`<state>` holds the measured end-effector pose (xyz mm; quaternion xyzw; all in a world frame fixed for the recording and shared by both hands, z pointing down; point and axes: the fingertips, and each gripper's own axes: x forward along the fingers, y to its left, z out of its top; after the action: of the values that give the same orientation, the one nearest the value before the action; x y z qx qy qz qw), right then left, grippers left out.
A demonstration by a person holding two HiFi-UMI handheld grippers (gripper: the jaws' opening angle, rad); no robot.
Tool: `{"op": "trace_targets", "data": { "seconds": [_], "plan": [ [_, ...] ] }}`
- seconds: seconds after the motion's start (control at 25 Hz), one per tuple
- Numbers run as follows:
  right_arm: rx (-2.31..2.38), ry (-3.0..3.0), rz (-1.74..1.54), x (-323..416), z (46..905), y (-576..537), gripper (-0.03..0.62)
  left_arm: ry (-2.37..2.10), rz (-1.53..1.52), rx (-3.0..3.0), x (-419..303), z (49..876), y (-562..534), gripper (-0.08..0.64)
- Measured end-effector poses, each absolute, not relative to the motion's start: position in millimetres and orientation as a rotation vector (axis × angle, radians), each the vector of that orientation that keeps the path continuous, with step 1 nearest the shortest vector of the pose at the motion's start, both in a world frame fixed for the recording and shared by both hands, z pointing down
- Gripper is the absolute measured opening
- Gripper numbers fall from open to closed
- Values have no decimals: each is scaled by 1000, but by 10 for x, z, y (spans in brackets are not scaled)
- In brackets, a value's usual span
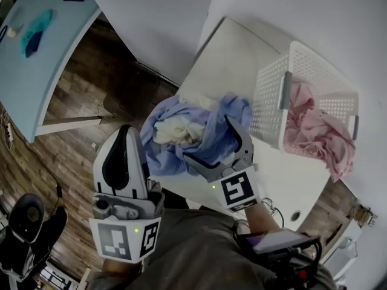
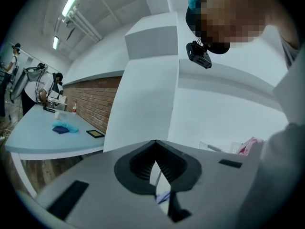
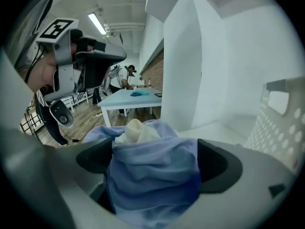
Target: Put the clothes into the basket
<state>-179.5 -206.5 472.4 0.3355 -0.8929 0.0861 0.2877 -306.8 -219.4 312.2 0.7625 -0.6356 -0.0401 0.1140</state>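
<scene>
Even, cool indoor light throughout. Ceiling tube lights (image 2: 71,1) are blown out in the left gripper view; a further light strip (image 3: 97,23) is clipped in the right gripper view. The head view is exposed darker: the wooden floor (image 1: 72,89) is underexposed, while the white table (image 1: 230,59) is kept bright. Heavy fisheye bending and black vignetted corners are seen in both gripper views. Near-lens foreground is rendered soft.

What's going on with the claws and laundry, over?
Left gripper shut, empty. Right gripper open around crumpled blue fabric garment on white table. Pink garment already in white perforated plastic basket. Nothing blocking the basket.
</scene>
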Motion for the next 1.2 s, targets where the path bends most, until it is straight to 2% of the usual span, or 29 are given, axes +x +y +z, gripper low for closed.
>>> {"op": "trace_targets", "data": {
  "seconds": [0.16,0.4,0.52,0.56,0.64,0.72,0.88,1.2],
  "plan": [
    [884,-2308,271,-1844,5070,-2177,565,-1839,-95,2199,-3234,3367,-2279,8],
    [855,-2281,308,-1912,5331,-2221,546,-1821,-56,2203,-3388,3529,-2373,8],
    [876,-2299,296,-1925,5294,-2202,440,-1809,-69,2205,-3383,3553,-2349,8],
    [891,-2312,284,-1920,5259,-2196,383,-1807,-73,2202,-3377,3559,-2323,8],
    [936,-2339,274,-1882,5185,-2195,214,-1803,-70,2217,-3342,3532,-2294,8],
    [986,-2363,308,-1830,5135,-2200,138,-1797,-57,2251,-3285,3449,-2304,8],
    [1093,-2451,369,-1770,4866,-2143,92,-1789,-73,2277,-3219,3309,-2160,8],
    [1238,-2712,370,-1599,3850,-1979,86,-1790,-99,2366,-2873,2862,-1880,8]
  ]
}}
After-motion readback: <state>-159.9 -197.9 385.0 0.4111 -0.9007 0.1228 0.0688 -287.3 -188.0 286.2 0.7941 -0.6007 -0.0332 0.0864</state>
